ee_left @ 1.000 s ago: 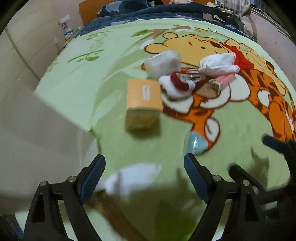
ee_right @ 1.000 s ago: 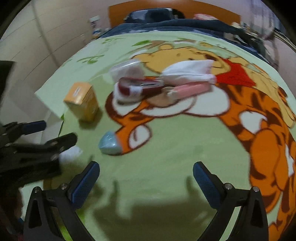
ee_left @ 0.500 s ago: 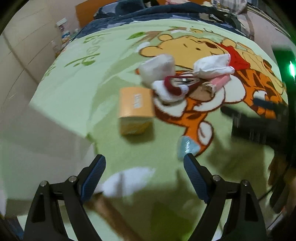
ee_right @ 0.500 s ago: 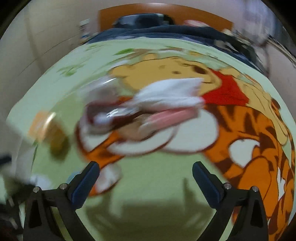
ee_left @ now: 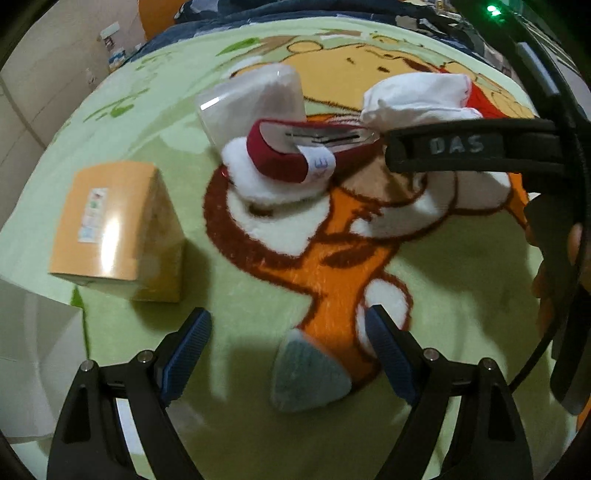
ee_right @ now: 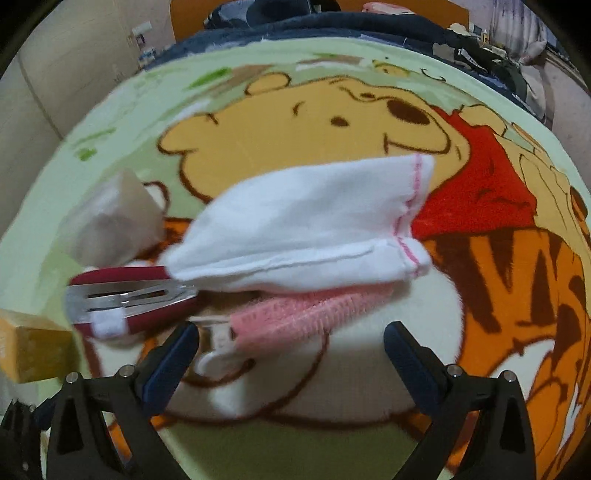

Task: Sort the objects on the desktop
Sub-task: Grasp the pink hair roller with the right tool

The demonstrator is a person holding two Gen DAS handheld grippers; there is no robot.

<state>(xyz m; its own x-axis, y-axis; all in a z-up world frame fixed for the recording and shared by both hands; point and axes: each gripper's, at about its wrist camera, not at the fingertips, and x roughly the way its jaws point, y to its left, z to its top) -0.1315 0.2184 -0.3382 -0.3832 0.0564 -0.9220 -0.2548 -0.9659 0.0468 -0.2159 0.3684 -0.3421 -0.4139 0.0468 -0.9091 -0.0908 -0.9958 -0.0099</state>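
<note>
Objects lie on a cartoon blanket (ee_left: 258, 332). In the left wrist view my open left gripper (ee_left: 288, 332) hovers over a grey-blue wedge (ee_left: 308, 374), which sits between the fingers. An orange box (ee_left: 110, 229) lies to the left. A red and white clip holder (ee_left: 291, 158) and a clear case (ee_left: 251, 96) lie beyond. In the right wrist view my open right gripper (ee_right: 291, 347) is close above a pink brush-like item (ee_right: 310, 317), below a white cloth (ee_right: 306, 225). The red clip (ee_right: 125, 295) lies to its left.
The right gripper's black body (ee_left: 480, 147) crosses the right side of the left wrist view. The blanket's left edge (ee_left: 55, 306) drops to a pale floor. A dark bedcover (ee_right: 332, 26) and clutter lie at the far end.
Both grippers have moved forward and lower toward the objects. The right gripper has swung right over the pink item and white cloth; the left one has closed in on the grey-blue wedge.
</note>
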